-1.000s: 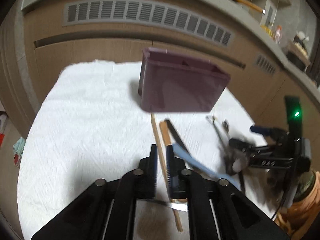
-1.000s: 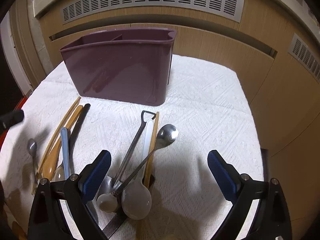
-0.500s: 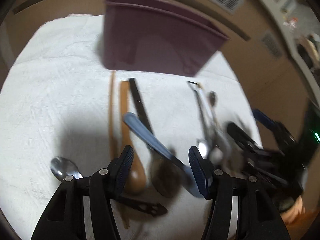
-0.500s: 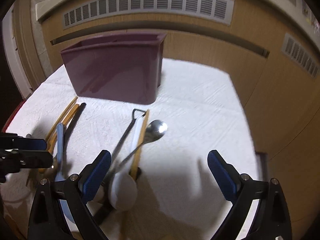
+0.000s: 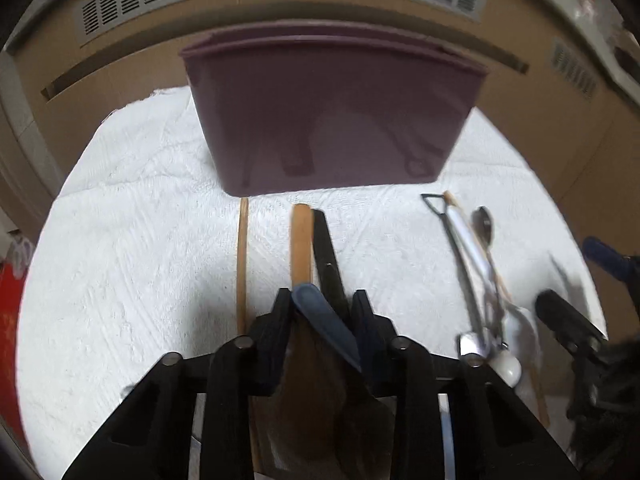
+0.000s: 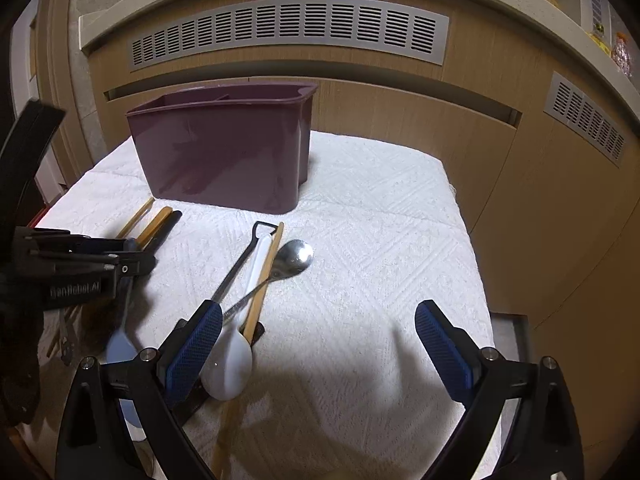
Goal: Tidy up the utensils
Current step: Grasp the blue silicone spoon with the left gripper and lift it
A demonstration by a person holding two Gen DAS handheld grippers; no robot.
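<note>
A purple utensil caddy (image 5: 332, 120) stands at the back of the white cloth (image 5: 140, 260). My left gripper (image 5: 320, 300) is low over the left pile. Its jaws are closing on the blue spoon's handle (image 5: 324, 320), which lies slantwise between them and touches both pads. In the right wrist view the blue spoon (image 6: 120, 344) hangs below the left gripper (image 6: 136, 260). My right gripper (image 6: 320, 340) stands wide open with nothing between its fingers, beside a white spoon (image 6: 228, 364), a metal spoon (image 6: 296, 258) and a wooden chopstick (image 6: 264, 280).
A thin chopstick (image 5: 242, 264), a wooden handle (image 5: 301, 244) and a black handle (image 5: 326, 252) lie ahead of the left gripper. A black-handled utensil (image 6: 240, 264) lies in the right pile. Wooden cabinets with vents (image 6: 288, 32) stand behind the cloth, whose right edge (image 6: 472, 240) drops off.
The left gripper swung round to face the caddy, opened over the left pile and narrowed around the blue spoon's handle. The right gripper stayed wide open and drew back slightly.
</note>
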